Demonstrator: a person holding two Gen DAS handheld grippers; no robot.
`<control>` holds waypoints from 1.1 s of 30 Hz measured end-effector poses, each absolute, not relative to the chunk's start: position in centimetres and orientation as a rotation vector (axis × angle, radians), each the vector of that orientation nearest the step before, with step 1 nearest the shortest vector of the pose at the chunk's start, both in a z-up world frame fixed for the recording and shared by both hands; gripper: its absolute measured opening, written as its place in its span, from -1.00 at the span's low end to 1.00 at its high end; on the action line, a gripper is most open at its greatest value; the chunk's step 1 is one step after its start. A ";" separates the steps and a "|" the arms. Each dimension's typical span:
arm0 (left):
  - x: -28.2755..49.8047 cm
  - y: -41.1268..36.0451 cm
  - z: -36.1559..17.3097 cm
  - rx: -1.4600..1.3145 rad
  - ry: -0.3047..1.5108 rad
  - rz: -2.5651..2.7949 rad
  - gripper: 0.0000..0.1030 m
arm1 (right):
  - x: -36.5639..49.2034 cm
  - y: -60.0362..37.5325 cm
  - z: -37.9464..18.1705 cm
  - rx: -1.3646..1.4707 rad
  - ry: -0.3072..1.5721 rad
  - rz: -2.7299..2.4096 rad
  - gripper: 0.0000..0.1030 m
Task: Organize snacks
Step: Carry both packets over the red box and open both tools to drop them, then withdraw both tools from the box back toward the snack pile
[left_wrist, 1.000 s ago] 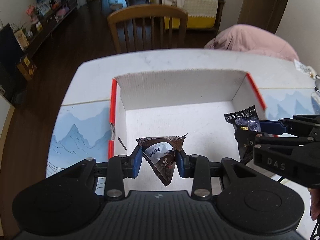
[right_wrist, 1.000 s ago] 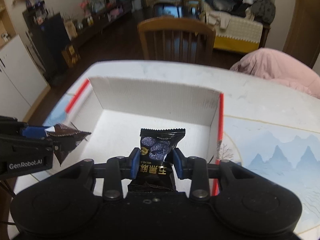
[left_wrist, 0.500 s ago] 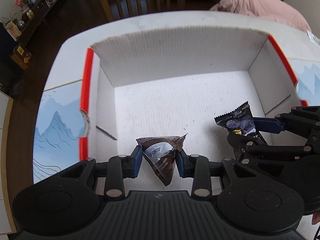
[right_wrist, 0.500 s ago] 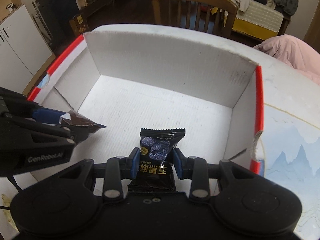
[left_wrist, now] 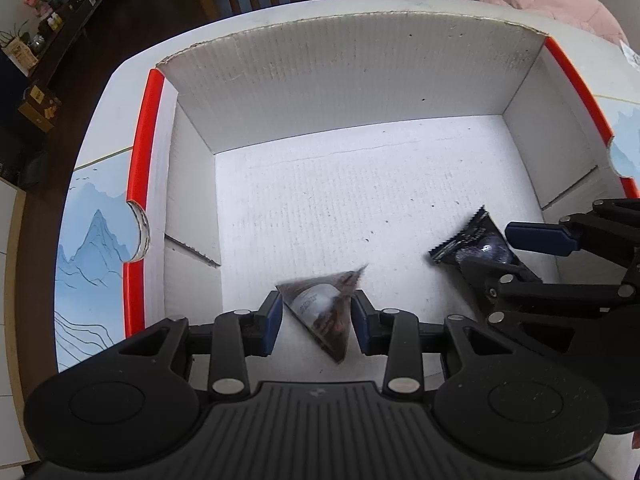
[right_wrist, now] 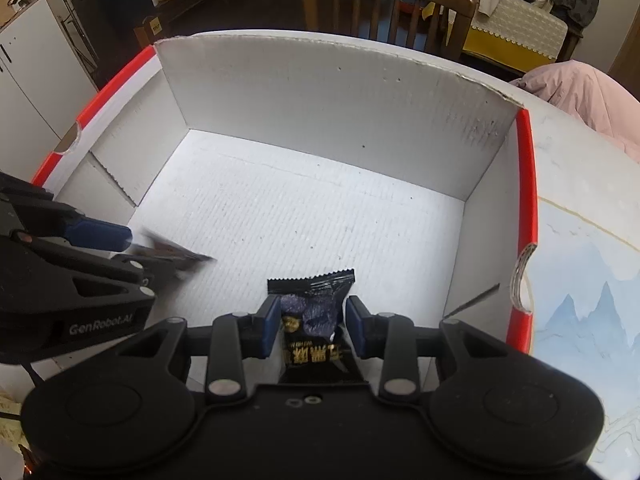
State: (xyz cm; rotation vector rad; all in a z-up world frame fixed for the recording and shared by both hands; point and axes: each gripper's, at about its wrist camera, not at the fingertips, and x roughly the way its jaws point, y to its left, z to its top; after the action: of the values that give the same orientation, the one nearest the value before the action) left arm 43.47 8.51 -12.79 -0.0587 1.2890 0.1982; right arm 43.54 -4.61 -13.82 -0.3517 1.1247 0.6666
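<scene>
A white cardboard box [left_wrist: 360,88] with red rims stands open on the table; it also shows in the right wrist view [right_wrist: 320,96]. My left gripper [left_wrist: 318,318] is inside the box near its front, jaws parted, with a brown triangular snack packet [left_wrist: 324,312] blurred between them. My right gripper [right_wrist: 312,326] is beside it to the right, jaws slightly parted around a black snack packet [right_wrist: 312,312]. The black packet also shows in the left wrist view [left_wrist: 474,246].
The box sits on a white table with a blue mountain-print mat [right_wrist: 580,312]. A wooden chair [right_wrist: 384,4] stands behind the table. A pink cushion [right_wrist: 580,92] lies at the far right. A cabinet [right_wrist: 36,76] stands at the left.
Both grippers moved forward and down into the box. Both sets of jaws have widened. The brown packet now looks blurred and loose, and the black packet sits loosely between the right jaws.
</scene>
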 end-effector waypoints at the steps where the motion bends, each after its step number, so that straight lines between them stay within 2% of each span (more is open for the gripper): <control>1: 43.4 8.5 -12.6 -0.056 1.281 0.196 -0.12 | 43.7 -4.5 -13.8 -0.351 1.124 0.667 -0.32; 15: 40.1 8.7 -7.9 -0.097 1.160 0.180 -0.10 | 42.2 -6.2 -9.4 -0.256 1.067 0.665 -0.29; 33: 31.6 7.7 -1.0 -0.117 0.973 0.115 -0.10 | 34.4 -8.5 -2.2 -0.177 0.931 0.665 -0.27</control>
State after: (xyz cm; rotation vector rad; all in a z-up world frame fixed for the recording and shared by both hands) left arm 31.59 7.66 -1.03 -0.1168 0.9733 0.1151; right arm 34.40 -8.48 -2.18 -0.1773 0.9312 0.6649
